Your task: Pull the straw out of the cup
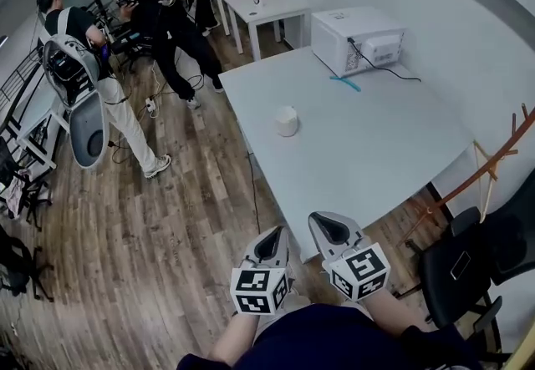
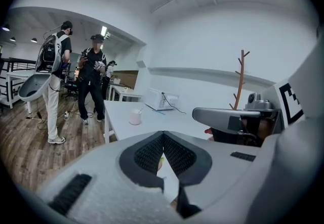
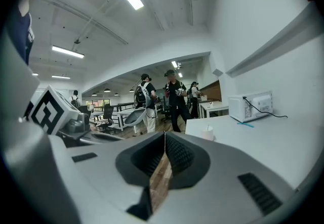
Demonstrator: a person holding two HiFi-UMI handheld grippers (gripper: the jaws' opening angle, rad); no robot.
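Note:
A small white cup (image 1: 287, 121) stands near the middle of the pale table (image 1: 376, 151), well ahead of both grippers. In the left gripper view the cup (image 2: 134, 117) has a thin straw (image 2: 139, 110) leaning out of it; the right gripper view shows the same cup (image 3: 208, 133) far off. My left gripper (image 1: 269, 245) and right gripper (image 1: 332, 230) hover side by side just off the table's near corner. Both are shut with nothing between the pads, as the left gripper (image 2: 162, 137) and right gripper (image 3: 165, 134) show in their own views.
A white microwave (image 1: 358, 38) sits at the table's far end, with a blue stick-like item (image 1: 345, 83) in front of it. Several people (image 1: 167, 9) stand on the wooden floor at the left. A black chair (image 1: 468, 260) and a wooden coat stand (image 1: 493, 164) are at the right.

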